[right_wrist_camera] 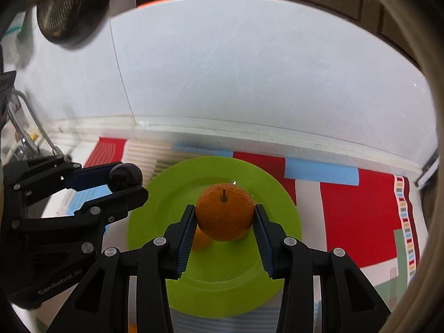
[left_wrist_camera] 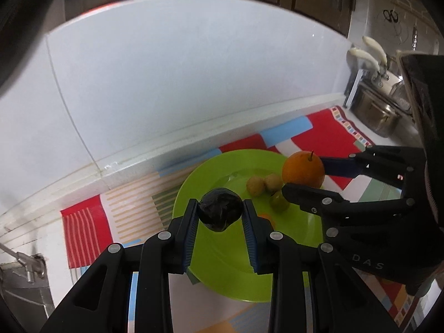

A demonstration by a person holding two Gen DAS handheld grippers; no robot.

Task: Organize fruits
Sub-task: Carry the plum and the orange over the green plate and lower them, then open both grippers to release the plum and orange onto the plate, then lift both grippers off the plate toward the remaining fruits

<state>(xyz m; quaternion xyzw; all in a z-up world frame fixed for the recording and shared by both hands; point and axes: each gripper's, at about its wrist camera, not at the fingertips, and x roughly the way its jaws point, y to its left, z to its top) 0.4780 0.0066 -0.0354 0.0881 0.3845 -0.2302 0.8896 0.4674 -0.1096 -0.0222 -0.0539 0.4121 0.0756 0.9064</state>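
- My left gripper [left_wrist_camera: 221,213] is clamped on a dark fruit [left_wrist_camera: 220,209], a glossy, wrinkled, near-black lump pinched between the ribbed blue pads [left_wrist_camera: 191,238] at their tips.
- That fruit hangs above the near-left part of the plate [left_wrist_camera: 222,272], a smooth, round, lime-green dish.
- My right gripper [right_wrist_camera: 225,216] grips an orange [right_wrist_camera: 224,211], a dimpled sphere with a short brown stem pointing up, seated between the pads [right_wrist_camera: 185,238] near their far ends.
- The orange sits over the middle of the plate [right_wrist_camera: 216,283]; I cannot tell from either view whether it touches the dish.
- From the left wrist, the orange [left_wrist_camera: 303,169] shows at the plate's far-right rim, held in the right gripper [left_wrist_camera: 301,170], whose black fingers reach in from the right.
- From the right wrist, the dark fruit [right_wrist_camera: 125,176] shows in the left gripper [right_wrist_camera: 127,174], just off the plate's left rim.
- On the plate lie two small tan round fruits [left_wrist_camera: 255,186], touching each other, and a small green fruit [left_wrist_camera: 279,202] just beside them.
- Another orange-coloured piece [right_wrist_camera: 200,240] lies blurred under the held orange.
- The plate rests on a mat [left_wrist_camera: 333,130] patterned in red, blue, white and striped blocks, on a white counter below a glossy white wall [left_wrist_camera: 194,69].
- A steel pot [left_wrist_camera: 374,113] stands at the far right.
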